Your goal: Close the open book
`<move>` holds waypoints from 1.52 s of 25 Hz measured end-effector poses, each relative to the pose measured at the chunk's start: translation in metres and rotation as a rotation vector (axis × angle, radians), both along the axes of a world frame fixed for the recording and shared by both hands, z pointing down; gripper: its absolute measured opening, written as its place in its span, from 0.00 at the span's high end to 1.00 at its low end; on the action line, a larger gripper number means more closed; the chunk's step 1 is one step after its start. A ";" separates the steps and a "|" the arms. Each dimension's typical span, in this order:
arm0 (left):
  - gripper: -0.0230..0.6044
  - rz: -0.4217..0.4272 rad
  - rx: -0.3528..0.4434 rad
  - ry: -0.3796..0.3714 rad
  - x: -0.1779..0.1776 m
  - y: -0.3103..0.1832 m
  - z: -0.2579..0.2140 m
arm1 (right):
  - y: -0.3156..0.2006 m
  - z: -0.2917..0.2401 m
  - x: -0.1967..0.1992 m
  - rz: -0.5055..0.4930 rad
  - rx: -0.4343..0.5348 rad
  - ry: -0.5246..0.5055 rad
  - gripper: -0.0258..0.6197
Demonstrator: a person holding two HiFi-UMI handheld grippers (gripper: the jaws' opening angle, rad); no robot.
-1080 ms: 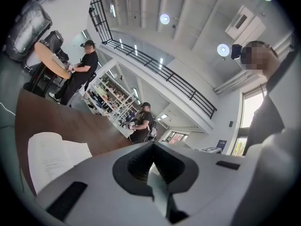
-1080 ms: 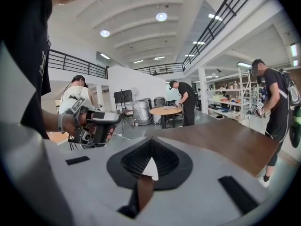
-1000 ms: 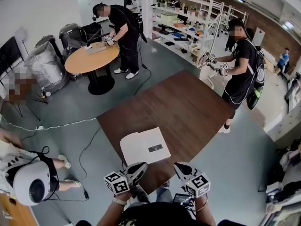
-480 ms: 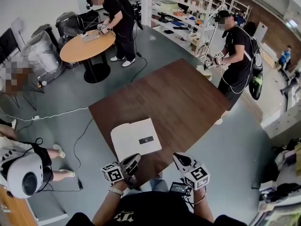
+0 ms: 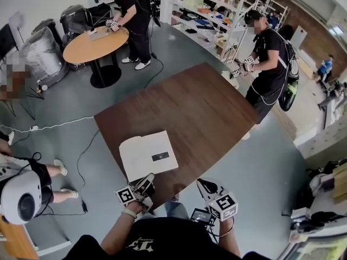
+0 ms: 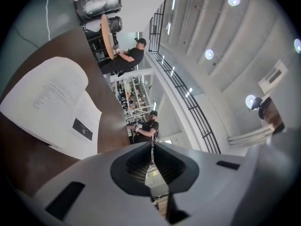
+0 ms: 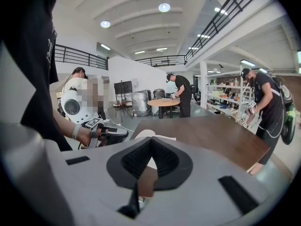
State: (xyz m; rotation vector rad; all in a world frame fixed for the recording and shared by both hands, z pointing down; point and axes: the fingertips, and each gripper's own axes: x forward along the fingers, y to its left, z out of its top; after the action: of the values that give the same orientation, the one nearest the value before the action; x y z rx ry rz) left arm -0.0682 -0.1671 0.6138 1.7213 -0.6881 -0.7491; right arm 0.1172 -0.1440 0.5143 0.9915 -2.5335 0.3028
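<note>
Both shut and empty, left gripper and right gripper hover near the open book; next, probably, hook a cover.

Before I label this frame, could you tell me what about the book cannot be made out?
Print on the book: left gripper view, too small.
Its black label: head view, too small.
Most of the book: right gripper view, hidden behind the body of the right gripper.

There is one open book; two surfaces stand, a brown rectangular surface and a round surface. The wearer holds two tongs, the left tongs and the right tongs.
</note>
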 end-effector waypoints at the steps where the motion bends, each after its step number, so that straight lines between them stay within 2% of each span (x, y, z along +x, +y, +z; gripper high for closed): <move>1: 0.95 -0.014 -0.006 0.020 -0.002 -0.002 0.005 | 0.001 0.002 0.002 0.010 -0.005 0.011 0.98; 5: 0.95 -0.071 -0.044 0.063 -0.012 -0.008 0.027 | 0.006 0.005 0.011 0.047 -0.014 0.019 0.98; 8: 0.95 -0.100 -0.029 0.072 -0.014 -0.015 0.035 | 0.008 0.008 0.023 0.074 -0.024 0.029 0.98; 13: 0.86 -0.112 -0.006 0.106 -0.007 -0.022 0.044 | 0.013 0.007 0.042 0.131 -0.029 0.051 0.98; 17: 0.78 -0.140 0.003 0.148 -0.016 -0.024 0.050 | 0.017 0.001 0.045 0.177 -0.027 0.075 0.98; 23: 0.68 -0.156 -0.044 0.180 -0.018 -0.024 0.077 | 0.036 0.006 0.066 0.246 -0.050 0.116 0.98; 29: 0.58 -0.090 -0.088 0.190 -0.006 -0.019 0.100 | 0.066 0.024 0.082 0.296 -0.079 0.135 0.98; 34: 0.55 -0.141 -0.137 0.204 -0.025 -0.017 0.124 | 0.080 0.029 0.071 0.306 -0.092 0.157 0.98; 38: 0.55 -0.167 -0.175 0.209 -0.022 -0.009 0.139 | 0.092 0.036 0.076 0.293 -0.103 0.176 0.98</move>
State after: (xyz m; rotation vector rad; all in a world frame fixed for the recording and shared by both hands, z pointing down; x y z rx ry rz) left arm -0.0899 -0.1764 0.7526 1.4163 -0.7356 -0.9410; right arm 0.1934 -0.0519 0.5506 1.2883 -2.1928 0.4063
